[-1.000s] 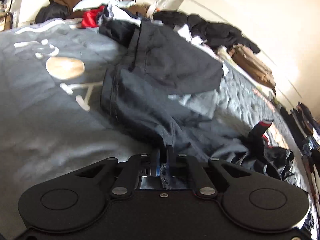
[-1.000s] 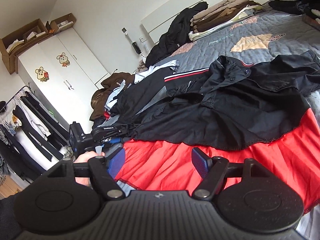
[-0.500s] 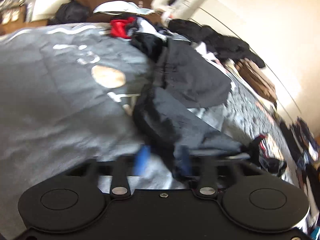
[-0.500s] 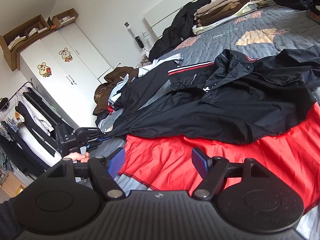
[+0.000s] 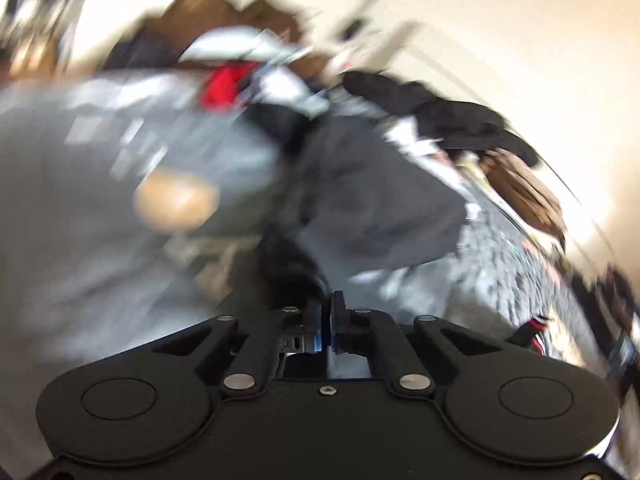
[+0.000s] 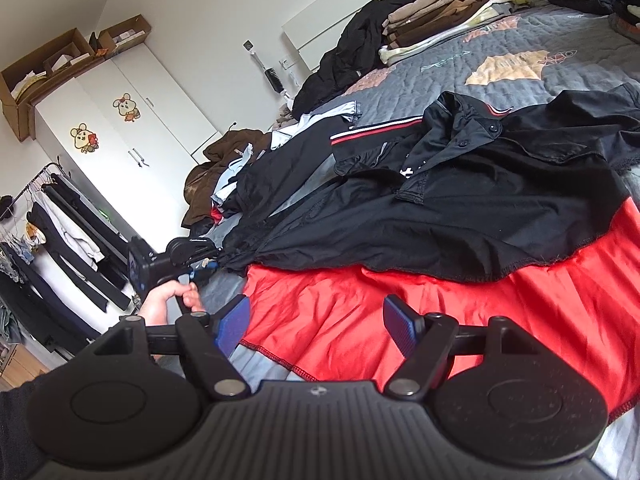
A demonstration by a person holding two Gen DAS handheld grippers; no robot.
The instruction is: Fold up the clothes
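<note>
Black garment (image 6: 460, 216) lies spread ahead of the right gripper (image 6: 316, 322), whose jaws gape over red cloth (image 6: 400, 320); the left gripper (image 5: 326, 320) pinches its hem. Pull evenly, keeping it taut.

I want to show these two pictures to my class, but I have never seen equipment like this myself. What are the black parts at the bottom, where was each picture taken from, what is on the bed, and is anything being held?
There is no robot. A person carries a two-finger tool in each hand, each with a camera looking along its fingers. The black parts are the tools themselves.

The blurred picture comes from the left tool: its jaws are shut on dark cloth, though blur hides exactly which part.

The sharp picture comes from the right tool, open and empty above a red garment. A black garment lies over the red one, on a grey bedspread. At left, the person's hand holds the left tool, clamped on that black garment's corner. Folded clothes and loose piles sit further back.
</note>
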